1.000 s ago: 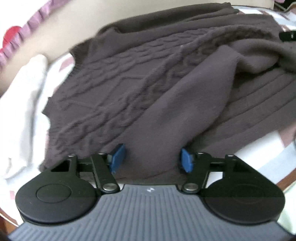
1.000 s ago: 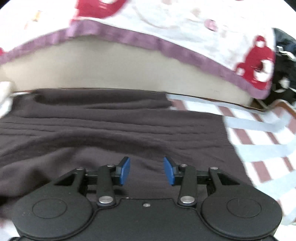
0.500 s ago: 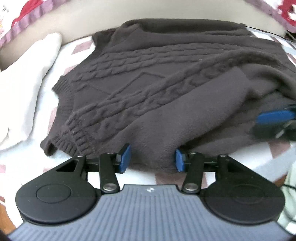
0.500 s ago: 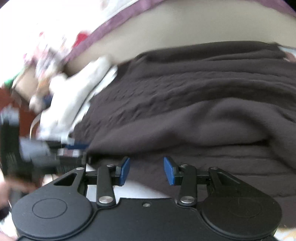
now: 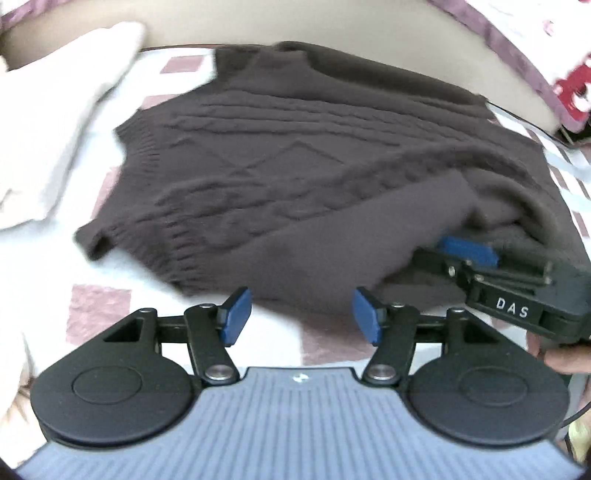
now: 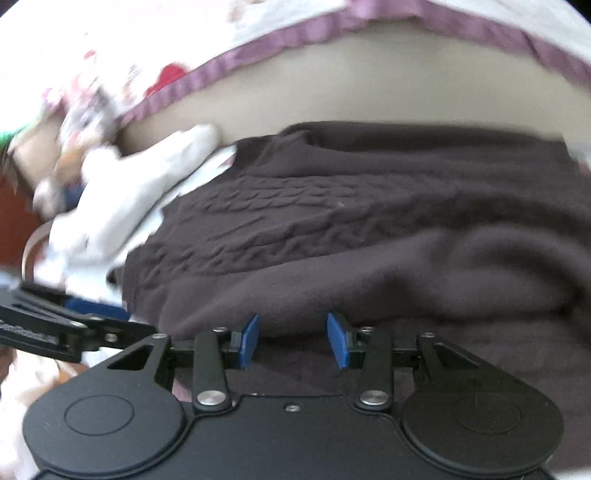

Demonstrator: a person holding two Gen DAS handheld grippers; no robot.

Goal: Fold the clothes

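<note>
Item one, far left: a white garment, bunched and soft-edged, lying on the checked cloth beside the dark knit. In the right wrist view we see it again at the left, blurred.

Item two, centre: the brown sweater, cable-knit with a diamond pattern, lying on the checked cloth, its collar toward the far edge by a beige surface. Its ribbed hem points left and toward us. A smooth plain-knit layer is folded across the patterned front, running from the near edge up to the right.

Item three, near centre: our left gripper, just off the sweater's near edge. Its blue pads stand apart over pale cloth, nothing pressed between them; the jaws are opening.

Item four, right: our right gripper, seen from the left wrist camera with one blue pad against the folded layers at the sweater's right side. From its own camera, the right gripper sits at the edge of the smooth fold, jaws partly parted, dark fabric beyond and below the pads. We cannot tell whether they pinch any cloth; no fold shows between them. A fingertip of the person holding it shows at the far right edge.

Item five, background: a printed cover with purple trim, blurred.
</note>
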